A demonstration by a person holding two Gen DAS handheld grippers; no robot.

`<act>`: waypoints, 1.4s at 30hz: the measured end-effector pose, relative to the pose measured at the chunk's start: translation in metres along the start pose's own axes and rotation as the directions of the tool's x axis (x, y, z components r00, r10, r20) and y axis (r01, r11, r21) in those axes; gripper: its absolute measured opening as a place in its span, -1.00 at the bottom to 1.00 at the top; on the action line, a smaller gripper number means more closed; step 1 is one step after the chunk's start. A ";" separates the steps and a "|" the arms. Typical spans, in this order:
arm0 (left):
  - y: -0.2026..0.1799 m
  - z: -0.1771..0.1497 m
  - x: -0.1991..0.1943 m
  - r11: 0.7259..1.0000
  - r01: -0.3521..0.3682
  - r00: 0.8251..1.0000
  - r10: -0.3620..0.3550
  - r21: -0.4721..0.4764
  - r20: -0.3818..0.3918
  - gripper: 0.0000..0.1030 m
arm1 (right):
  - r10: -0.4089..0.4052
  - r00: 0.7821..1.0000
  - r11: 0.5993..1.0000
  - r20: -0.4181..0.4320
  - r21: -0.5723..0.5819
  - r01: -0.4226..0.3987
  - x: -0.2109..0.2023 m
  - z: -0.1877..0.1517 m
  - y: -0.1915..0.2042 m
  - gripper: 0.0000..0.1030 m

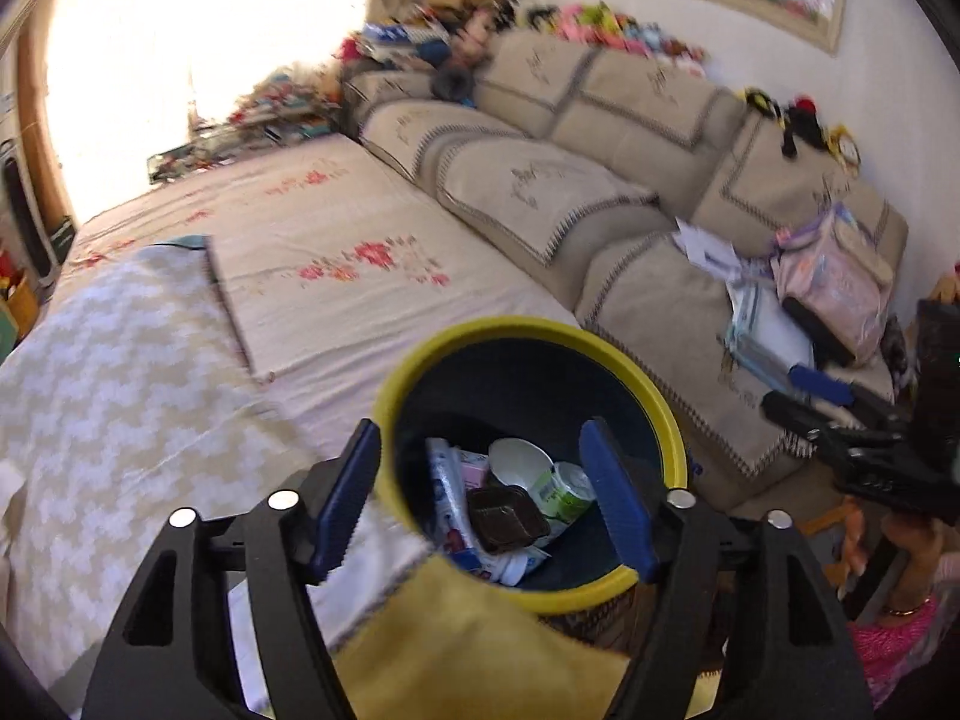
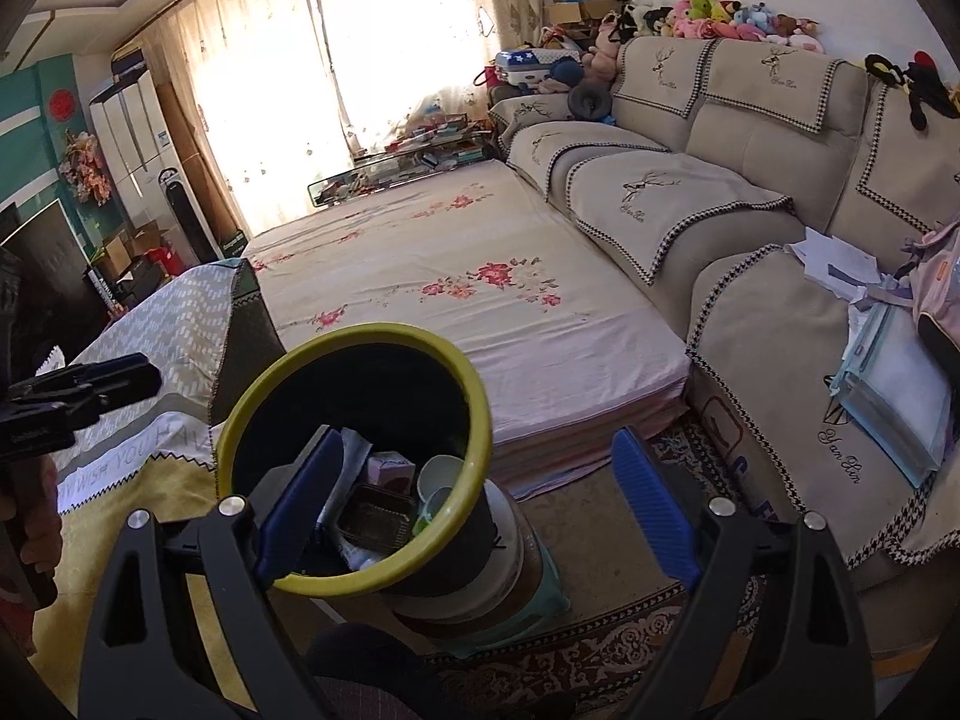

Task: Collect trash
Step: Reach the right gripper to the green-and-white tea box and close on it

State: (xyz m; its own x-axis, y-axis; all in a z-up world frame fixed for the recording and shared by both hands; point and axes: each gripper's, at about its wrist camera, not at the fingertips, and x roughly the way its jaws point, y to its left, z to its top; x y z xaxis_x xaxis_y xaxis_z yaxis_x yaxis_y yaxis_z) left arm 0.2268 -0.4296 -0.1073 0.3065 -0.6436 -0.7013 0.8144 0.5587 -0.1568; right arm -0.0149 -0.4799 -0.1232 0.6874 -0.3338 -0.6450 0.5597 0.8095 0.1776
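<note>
A dark trash bin with a yellow rim [image 1: 654,396] stands just ahead of my left gripper [image 1: 486,492], which is open and empty over its mouth. Inside lie a white cup [image 1: 519,462], a green-labelled pot [image 1: 567,489], a brown plastic tray [image 1: 504,519] and wrappers [image 1: 447,492]. In the right wrist view the same bin [image 2: 258,396] sits at lower left. My right gripper [image 2: 474,498] is open and empty, its left finger over the bin's mouth, its right finger outside over the rug. The right gripper also shows in the left wrist view [image 1: 840,414]. The left gripper shows in the right wrist view [image 2: 90,384].
A table with a patterned cloth and yellow cloth [image 2: 150,324] lies left of the bin. A low flowered mattress [image 2: 456,276] lies ahead. A beige sofa [image 2: 750,138] with papers and a pink bag [image 1: 834,282] runs along the right. A patterned rug [image 2: 600,630] covers the floor.
</note>
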 end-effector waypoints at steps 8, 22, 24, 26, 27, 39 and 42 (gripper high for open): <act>0.098 -0.082 -0.132 0.959 -0.191 0.959 0.228 -0.207 0.167 0.47 | 0.135 0.990 0.975 -0.041 -0.173 -0.140 0.013 0.010 0.098 0.67; 0.247 -0.206 -0.265 0.749 -0.411 0.789 0.578 -0.520 0.209 0.58 | 0.418 0.895 0.772 -0.156 -0.458 -0.441 0.019 0.016 0.339 0.67; 0.253 -0.212 -0.274 0.730 -0.415 0.765 0.603 -0.544 0.226 0.64 | 0.430 0.887 0.741 -0.170 -0.495 -0.454 0.022 0.009 0.372 0.67; 0.255 -0.215 -0.281 0.698 -0.448 0.727 0.648 -0.559 0.227 0.72 | 0.430 0.884 0.707 -0.180 -0.542 -0.454 0.026 -0.001 0.405 0.67; 0.252 -0.218 -0.284 0.684 -0.459 0.713 0.664 -0.567 0.225 0.73 | 0.425 0.884 0.689 -0.193 -0.564 -0.455 0.030 -0.006 0.422 0.67; 0.263 -0.232 -0.304 0.626 -0.411 0.688 0.690 -0.663 0.224 0.73 | 0.347 0.910 0.665 -0.228 -0.624 -0.410 0.082 -0.028 0.518 0.67; 0.264 -0.233 -0.303 0.626 -0.407 0.691 0.687 -0.665 0.224 0.73 | 0.318 0.918 0.675 -0.239 -0.622 -0.396 0.094 -0.027 0.526 0.67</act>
State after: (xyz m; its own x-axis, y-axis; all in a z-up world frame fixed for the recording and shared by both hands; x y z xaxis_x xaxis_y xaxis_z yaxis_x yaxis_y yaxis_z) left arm 0.2344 0.0351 -0.0983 0.8819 -0.1777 -0.4367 0.0571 0.9597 -0.2752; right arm 0.3316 -0.0720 -0.1103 0.6980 0.0663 -0.7130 -0.1822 0.9794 -0.0874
